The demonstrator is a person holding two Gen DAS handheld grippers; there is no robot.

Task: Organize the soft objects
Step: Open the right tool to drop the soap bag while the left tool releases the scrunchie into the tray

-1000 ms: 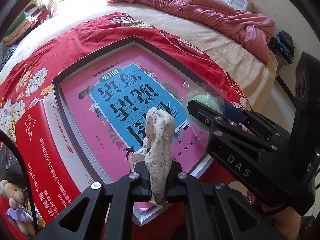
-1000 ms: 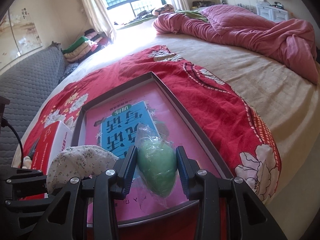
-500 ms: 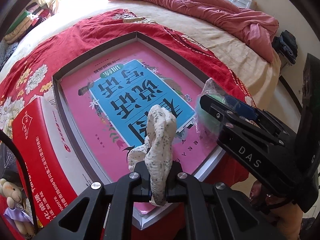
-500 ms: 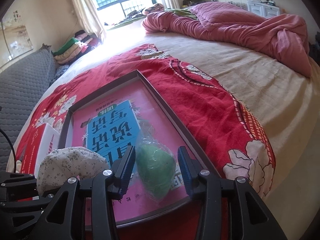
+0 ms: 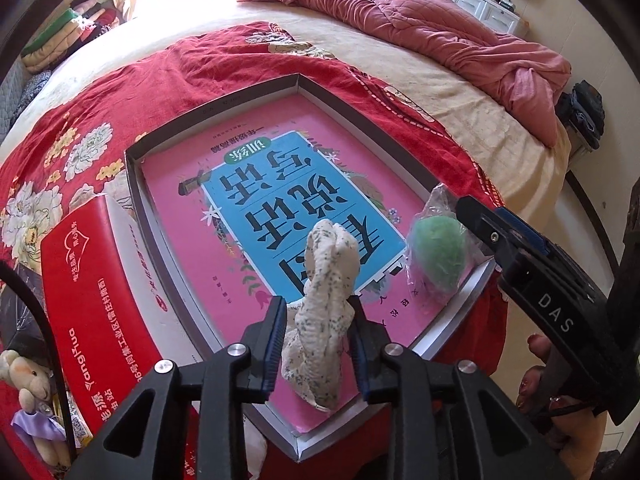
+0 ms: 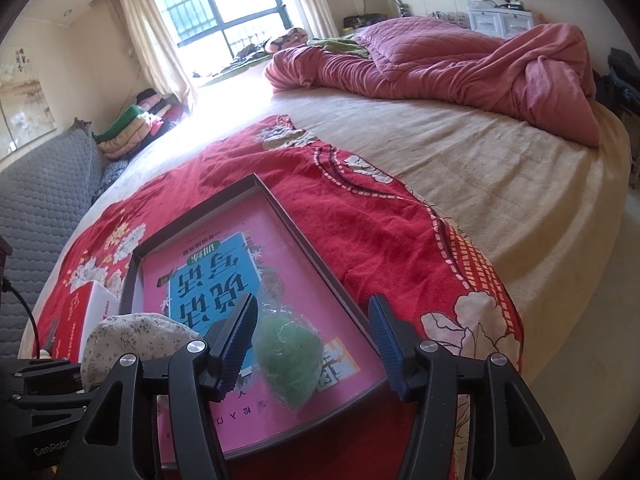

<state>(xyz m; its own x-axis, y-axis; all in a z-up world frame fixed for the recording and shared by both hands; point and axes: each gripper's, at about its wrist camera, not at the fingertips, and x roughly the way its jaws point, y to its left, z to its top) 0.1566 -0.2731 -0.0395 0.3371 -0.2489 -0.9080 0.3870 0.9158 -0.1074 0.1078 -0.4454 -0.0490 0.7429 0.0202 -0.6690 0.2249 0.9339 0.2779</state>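
Green sponge (image 6: 289,360) near tray's (image 6: 316,266) front edge, pink floor open behind

The right gripper (image 5: 556,280) carries white letters "DAS" on its black body. Left of the grey tray (image 5: 224,100), a red carton (image 5: 100,300) shows "Yanghua" in Latin letters among Chinese lines too small to read. Inside the tray, a pink book (image 5: 240,184) bears large upside-down Chinese characters on a blue panel. The left gripper (image 6: 44,404) body reads "GenRob", cut off

A crumpled pink quilt (image 6: 460,68) lies across the beige bed (image 6: 500,184) (a red floral blanket (image 6: 360,232) nearer the camera).
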